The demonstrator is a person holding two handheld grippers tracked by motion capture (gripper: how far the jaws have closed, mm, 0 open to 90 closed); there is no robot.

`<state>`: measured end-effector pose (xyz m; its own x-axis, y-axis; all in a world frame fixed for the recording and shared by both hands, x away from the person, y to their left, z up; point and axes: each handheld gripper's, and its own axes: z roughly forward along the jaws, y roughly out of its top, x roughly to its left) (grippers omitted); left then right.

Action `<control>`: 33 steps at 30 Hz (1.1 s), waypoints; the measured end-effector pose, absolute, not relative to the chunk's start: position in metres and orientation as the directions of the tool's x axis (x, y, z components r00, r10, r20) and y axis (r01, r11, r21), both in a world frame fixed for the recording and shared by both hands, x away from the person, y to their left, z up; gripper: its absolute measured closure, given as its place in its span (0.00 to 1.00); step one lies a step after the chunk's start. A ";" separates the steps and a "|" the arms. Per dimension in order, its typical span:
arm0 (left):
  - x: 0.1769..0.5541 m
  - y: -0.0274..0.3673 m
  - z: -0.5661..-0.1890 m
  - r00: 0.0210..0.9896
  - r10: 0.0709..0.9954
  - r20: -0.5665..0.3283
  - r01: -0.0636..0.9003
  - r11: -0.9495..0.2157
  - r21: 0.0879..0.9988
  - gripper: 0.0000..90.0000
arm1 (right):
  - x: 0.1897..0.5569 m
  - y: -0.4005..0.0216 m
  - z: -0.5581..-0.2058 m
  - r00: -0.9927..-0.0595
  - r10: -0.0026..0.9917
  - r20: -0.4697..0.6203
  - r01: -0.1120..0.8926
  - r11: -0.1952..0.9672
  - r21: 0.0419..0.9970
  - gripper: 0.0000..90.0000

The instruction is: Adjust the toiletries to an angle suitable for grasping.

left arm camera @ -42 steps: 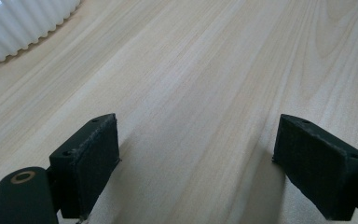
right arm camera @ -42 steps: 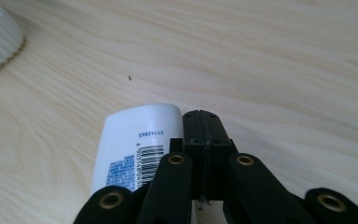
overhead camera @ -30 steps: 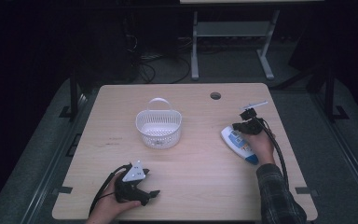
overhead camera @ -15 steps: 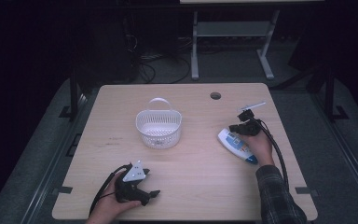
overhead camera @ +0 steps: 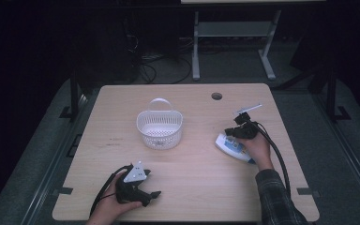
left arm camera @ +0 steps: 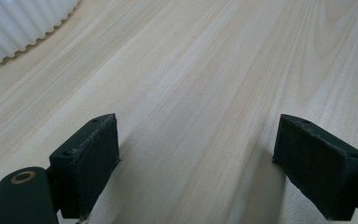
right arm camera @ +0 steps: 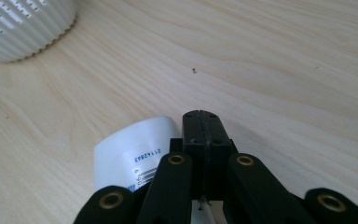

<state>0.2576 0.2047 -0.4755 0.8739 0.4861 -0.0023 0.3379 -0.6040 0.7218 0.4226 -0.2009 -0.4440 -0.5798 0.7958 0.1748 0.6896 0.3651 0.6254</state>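
On a wooden table (overhead camera: 192,168), the right gripper (overhead camera: 236,132), jaws pressed together over a white tube (overhead camera: 232,147) lying right of the basket (overhead camera: 159,129), seems mid-pickup, likely needing a lift basketward; the left gripper (overhead camera: 145,194) rests open.

- The high view looks forward and down from above the person's side, taking in the whole wooden table (overhead camera: 192,178), the dark floor and a metal stand (overhead camera: 234,42) beyond it
- The left gripper view sits low over the tabletop (left arm camera: 205,70), looking along its own two parted jaws; the ribbed wall of the white basket (left arm camera: 18,23) cuts the upper left corner
- The right gripper view is also close to the wood, looking past its closed jaws, with the basket (right arm camera: 23,28) at upper left
- All three views share the basket (overhead camera: 160,129) and the surrounding tabletop
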 end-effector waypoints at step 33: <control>0.258 0.204 -0.476 0.874 0.486 -0.002 0.338 -0.604 0.722 0.15 | 0.387 -0.172 -0.439 -0.675 0.719 0.163 0.634 0.453 0.627 1.00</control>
<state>0.2576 0.2044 -0.4755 0.8740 0.4859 -0.0021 0.3376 -0.6041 0.7218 0.3873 -0.1716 -0.4394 -0.6753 0.7193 0.1630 0.6340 0.4531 0.6267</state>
